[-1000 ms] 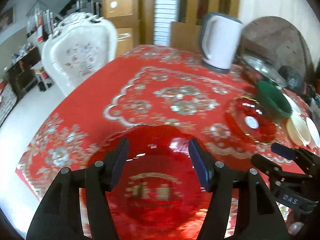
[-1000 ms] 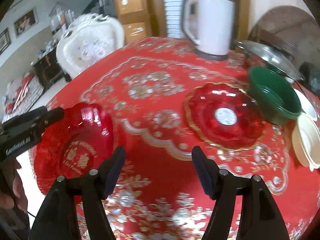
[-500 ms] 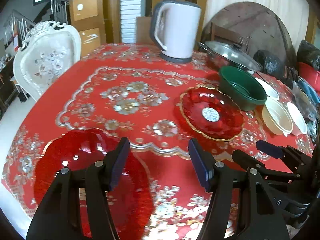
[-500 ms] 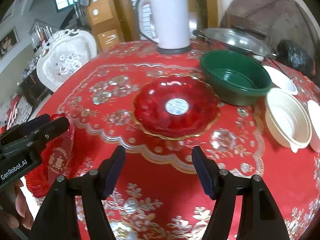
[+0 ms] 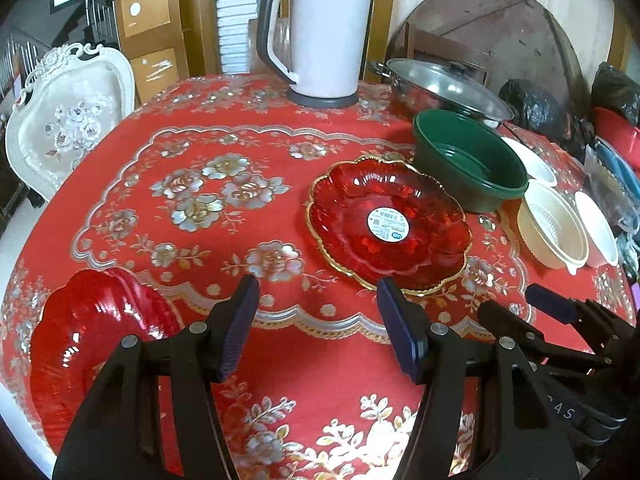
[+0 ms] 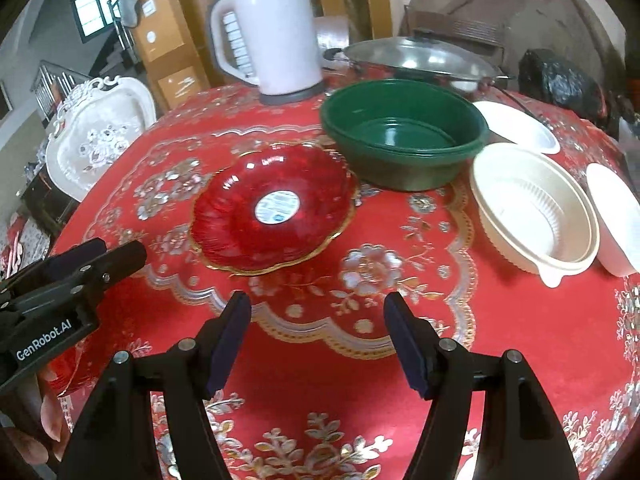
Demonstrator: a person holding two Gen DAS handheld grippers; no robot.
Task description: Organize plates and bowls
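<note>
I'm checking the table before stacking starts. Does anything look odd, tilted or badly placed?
One thing: the plain red plate sits at the near left edge of the table, apart from the other dishes. The gold-rimmed red plate still carries a round sticker in its centre. Nothing looks spilled or broken.

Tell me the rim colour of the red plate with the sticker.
Gold, on the red plate; clearest in the left wrist view.
</note>
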